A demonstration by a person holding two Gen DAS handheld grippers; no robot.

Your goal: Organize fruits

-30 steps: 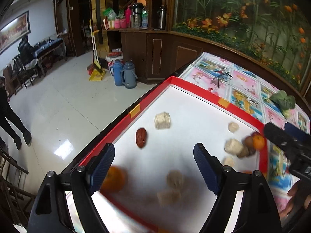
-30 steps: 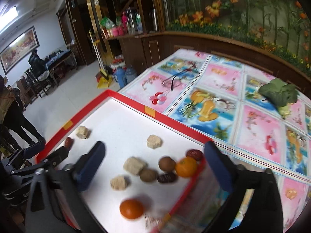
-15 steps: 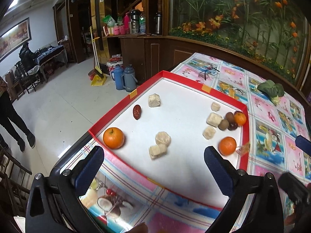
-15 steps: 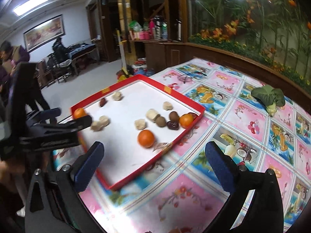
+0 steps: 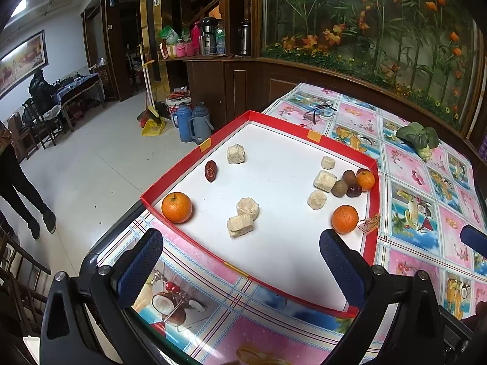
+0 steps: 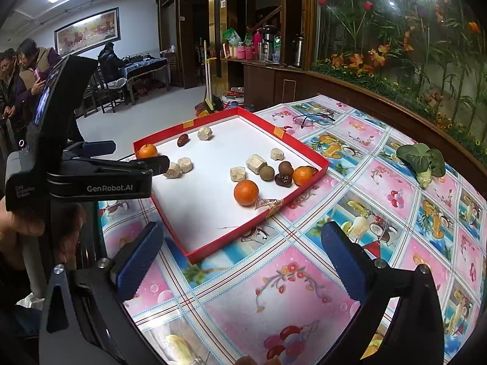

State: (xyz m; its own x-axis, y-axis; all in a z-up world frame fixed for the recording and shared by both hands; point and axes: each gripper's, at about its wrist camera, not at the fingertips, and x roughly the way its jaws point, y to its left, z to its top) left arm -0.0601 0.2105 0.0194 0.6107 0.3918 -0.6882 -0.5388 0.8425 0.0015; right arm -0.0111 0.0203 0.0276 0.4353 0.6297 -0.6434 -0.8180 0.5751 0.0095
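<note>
A red tray [image 5: 373, 213] with a white floor lies on the flowered tablecloth. In it one orange [image 5: 176, 207] sits in the near left corner. A second orange [image 5: 345, 219] is near the right rim. A third, smaller orange [image 5: 366, 180] rests by brown round fruits [image 5: 339, 188] and a dark date [image 5: 353, 190]. A red date [image 5: 210, 170] and several beige blocks [image 5: 247, 207] are scattered about. My left gripper [image 5: 240, 261] is open and empty over the tray's near edge. My right gripper [image 6: 242, 258] is open and empty over the cloth, short of the tray [image 6: 258, 219].
A green leafy vegetable [image 5: 418, 138] and a pair of glasses [image 5: 319, 111] lie on the cloth beyond the tray. A torn wrapper [image 5: 369, 222] hangs on the tray's right rim. The table edge drops to the floor at left, where two flasks [image 5: 194, 123] stand. People stand at far left.
Both grippers have drawn back from the tray, so more of it shows. The left jaws have spread wider. The orange once beside the left finger now lies free in the tray's corner.
</note>
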